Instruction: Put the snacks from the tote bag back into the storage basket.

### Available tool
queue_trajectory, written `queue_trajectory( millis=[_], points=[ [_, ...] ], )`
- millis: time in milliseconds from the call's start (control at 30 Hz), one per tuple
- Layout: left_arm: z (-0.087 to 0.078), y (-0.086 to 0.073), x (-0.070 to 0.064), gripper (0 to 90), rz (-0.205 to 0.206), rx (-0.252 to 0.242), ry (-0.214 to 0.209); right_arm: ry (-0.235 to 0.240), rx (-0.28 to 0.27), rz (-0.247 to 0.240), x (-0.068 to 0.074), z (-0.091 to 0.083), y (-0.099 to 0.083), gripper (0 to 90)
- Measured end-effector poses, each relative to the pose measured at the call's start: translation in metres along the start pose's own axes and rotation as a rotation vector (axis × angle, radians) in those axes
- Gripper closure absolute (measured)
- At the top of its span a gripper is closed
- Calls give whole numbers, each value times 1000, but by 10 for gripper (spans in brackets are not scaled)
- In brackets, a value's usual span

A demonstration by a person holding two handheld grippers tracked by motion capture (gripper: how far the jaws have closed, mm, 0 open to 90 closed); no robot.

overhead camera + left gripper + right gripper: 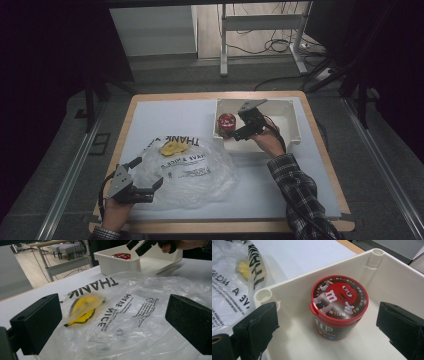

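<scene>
Right gripper (327, 332) open over red-lidded round candy tub (338, 307) in white plastic bin (387, 272); centre jaws around tub wall below lid; left gripper (112, 325) open at clear printed plastic bag (130, 315).

The white-topped table (165, 117) has a pale wooden edge and stands on grey floor. Beyond its far edge are a white cabinet (152, 31) and, to the right of that, a grey metal desk frame (260, 22) with dark cables (272, 46) looped on the floor between its legs. A metal rail (70, 175) runs along the table's left side and another rail (385, 170) along its right.
</scene>
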State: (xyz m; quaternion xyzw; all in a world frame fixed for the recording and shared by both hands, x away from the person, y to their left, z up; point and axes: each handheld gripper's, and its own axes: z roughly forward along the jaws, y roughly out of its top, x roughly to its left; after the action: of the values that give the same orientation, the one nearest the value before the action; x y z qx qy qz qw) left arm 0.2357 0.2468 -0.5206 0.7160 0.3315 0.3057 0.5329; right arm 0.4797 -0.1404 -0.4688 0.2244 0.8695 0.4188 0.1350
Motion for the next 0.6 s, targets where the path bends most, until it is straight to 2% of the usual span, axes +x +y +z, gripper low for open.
queue_trajectory(
  millis=[600],
  points=[
    [0, 0, 0, 6, 1, 0, 0, 6, -49, 0, 13, -10, -7, 24]
  ],
)
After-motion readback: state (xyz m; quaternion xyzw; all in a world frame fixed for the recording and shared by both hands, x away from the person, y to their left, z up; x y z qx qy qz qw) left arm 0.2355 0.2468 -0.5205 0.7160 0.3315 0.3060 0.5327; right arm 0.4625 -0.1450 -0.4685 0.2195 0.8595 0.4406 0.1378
